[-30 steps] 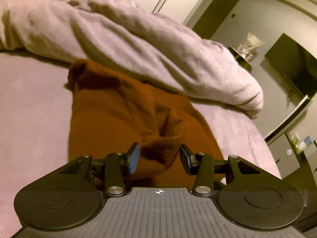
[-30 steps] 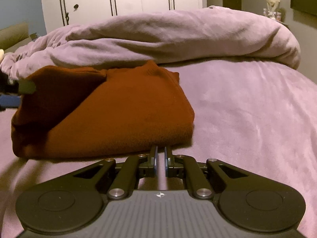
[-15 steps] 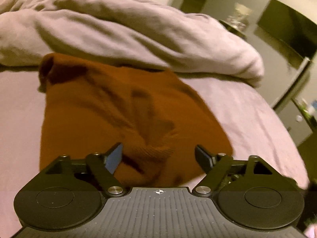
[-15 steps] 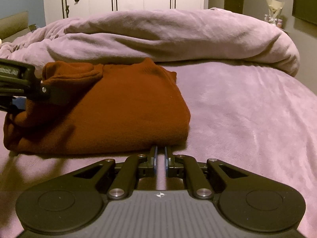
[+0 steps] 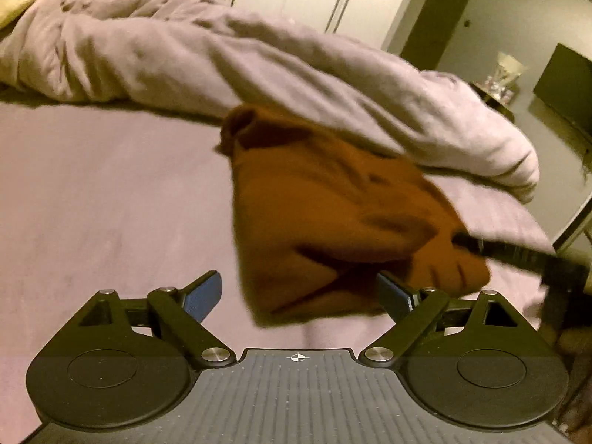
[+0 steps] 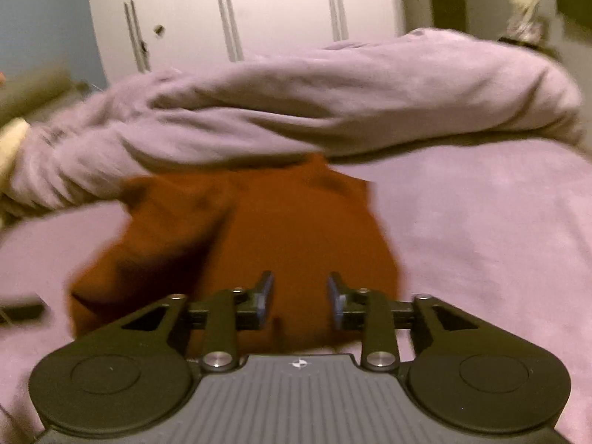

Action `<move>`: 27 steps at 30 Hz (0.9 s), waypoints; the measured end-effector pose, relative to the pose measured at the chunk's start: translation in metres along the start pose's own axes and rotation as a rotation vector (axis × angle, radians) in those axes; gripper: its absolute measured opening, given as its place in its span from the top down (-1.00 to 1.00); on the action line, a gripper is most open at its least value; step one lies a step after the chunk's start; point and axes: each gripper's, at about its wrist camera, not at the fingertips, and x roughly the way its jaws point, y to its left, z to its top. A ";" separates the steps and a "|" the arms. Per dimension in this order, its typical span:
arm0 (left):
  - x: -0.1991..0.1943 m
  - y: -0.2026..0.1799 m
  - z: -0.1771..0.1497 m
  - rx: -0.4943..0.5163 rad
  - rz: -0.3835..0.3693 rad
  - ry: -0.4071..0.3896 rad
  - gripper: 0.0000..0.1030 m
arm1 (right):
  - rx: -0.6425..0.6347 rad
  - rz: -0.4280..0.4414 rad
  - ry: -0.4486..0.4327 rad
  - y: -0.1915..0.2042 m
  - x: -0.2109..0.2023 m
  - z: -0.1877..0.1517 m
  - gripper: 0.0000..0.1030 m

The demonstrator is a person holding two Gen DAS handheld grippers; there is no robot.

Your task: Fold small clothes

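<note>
A folded rust-brown garment (image 5: 333, 214) lies on the pink bed sheet (image 5: 111, 203), its far edge against the bunched duvet. My left gripper (image 5: 299, 296) is wide open and empty, just short of the garment's near corner. In the right wrist view the same garment (image 6: 259, 229) fills the centre, and my right gripper (image 6: 300, 299) is open with its fingers over the garment's near edge, holding nothing. The right gripper's dark finger (image 5: 518, 255) shows at the right in the left wrist view, touching the garment's right side.
A rumpled lilac duvet (image 5: 259, 74) runs across the bed behind the garment. White wardrobe doors (image 6: 259, 11) stand beyond. A dark television (image 5: 566, 88) and a side table are at the far right. A dark object (image 6: 22, 310) lies at the left on the sheet.
My left gripper let go of the garment, opened wide and drew back to the left. My right gripper went from shut to open and moved forward over the garment's near edge.
</note>
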 end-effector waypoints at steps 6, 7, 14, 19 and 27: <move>0.017 0.005 -0.010 0.012 0.052 0.041 -0.82 | 0.113 0.193 0.123 0.015 0.055 0.041 0.04; 0.019 0.008 -0.010 0.001 0.051 0.046 -0.82 | 0.126 0.209 0.149 0.018 0.064 0.046 0.02; 0.029 0.014 -0.005 -0.022 0.063 0.056 -0.82 | 0.192 0.275 0.176 0.030 0.090 0.078 -0.47; 0.036 0.013 0.000 -0.030 0.084 0.061 -0.82 | 0.096 0.251 0.310 0.050 0.123 0.062 -0.13; 0.043 0.014 -0.002 -0.030 0.120 0.093 -0.82 | 0.039 0.294 0.297 0.056 0.124 0.055 0.44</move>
